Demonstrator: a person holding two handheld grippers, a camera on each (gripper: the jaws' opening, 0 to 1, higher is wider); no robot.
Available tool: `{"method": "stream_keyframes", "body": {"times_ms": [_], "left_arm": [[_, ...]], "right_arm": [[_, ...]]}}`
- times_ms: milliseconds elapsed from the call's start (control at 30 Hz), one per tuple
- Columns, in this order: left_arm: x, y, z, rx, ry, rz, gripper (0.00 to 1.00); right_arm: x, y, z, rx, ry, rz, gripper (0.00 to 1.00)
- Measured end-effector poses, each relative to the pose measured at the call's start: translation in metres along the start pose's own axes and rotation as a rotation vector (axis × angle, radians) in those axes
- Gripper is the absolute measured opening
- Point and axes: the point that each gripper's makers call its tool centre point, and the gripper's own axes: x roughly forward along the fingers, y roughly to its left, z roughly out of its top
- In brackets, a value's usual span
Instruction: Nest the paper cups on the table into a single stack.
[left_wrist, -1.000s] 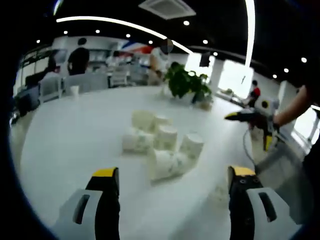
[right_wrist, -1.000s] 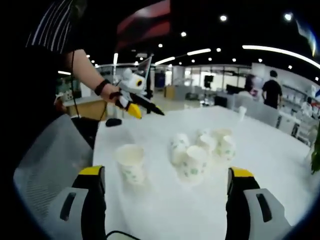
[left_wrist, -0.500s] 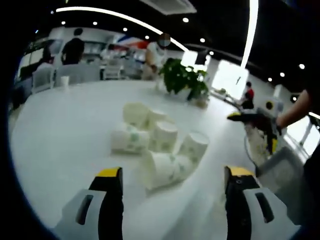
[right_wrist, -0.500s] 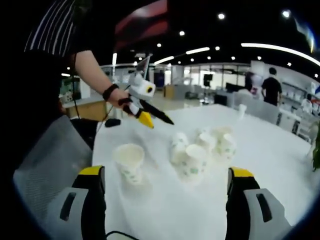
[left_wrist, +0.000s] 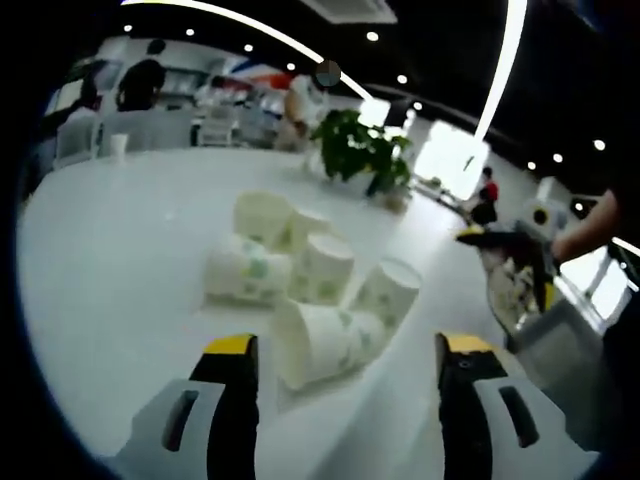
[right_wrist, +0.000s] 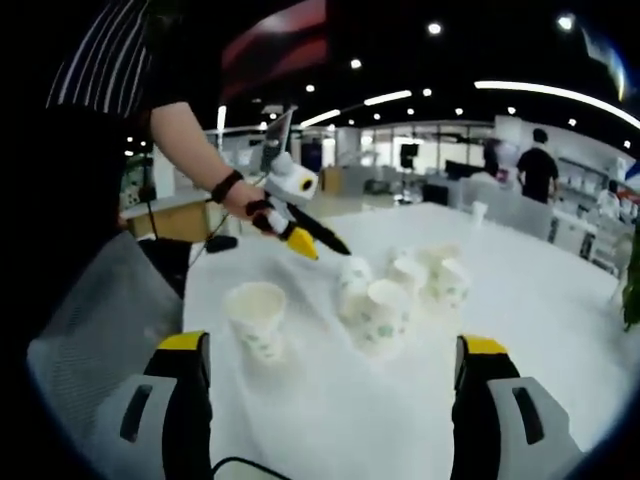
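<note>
White paper cups (left_wrist: 300, 285) with a faint green print were clustered mid-table (left_wrist: 110, 250), some upright, some tipped; the exact count was hard to make out, as cups overlapped. One cup (right_wrist: 257, 317) was stood apart, upright. Left gripper (left_wrist: 345, 350) was held with jaws spread, nothing gripped, just short of the nearest tipped cup (left_wrist: 325, 340). Right gripper (right_wrist: 330, 345) was likewise released, well back. Cup edges were blurred.

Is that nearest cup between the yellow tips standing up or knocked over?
Knocked over: the cup lies on its side on the table.
</note>
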Motion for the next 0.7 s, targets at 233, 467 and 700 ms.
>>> {"method": "stream_keyframes", "body": {"times_ms": [233, 467, 700], "left_arm": [[0.0025, -0.0009, -0.0056, 0.014, 0.014, -0.009, 0.66], [0.0037, 0.0001, -0.0058, -0.001, 0.01, -0.018, 0.59], [0.0074, -0.0076, -0.0102, -0.032, 0.03, -0.062, 0.46]], "right_arm": [[-0.0009, 0.002, -0.0016, 0.012, 0.002, -0.006, 1.0], [0.0006, 0.0086, -0.0061, 0.01, 0.014, 0.013, 1.0], [-0.0002, 0.0072, -0.0052, 0.015, 0.017, 0.008, 1.0]]}}
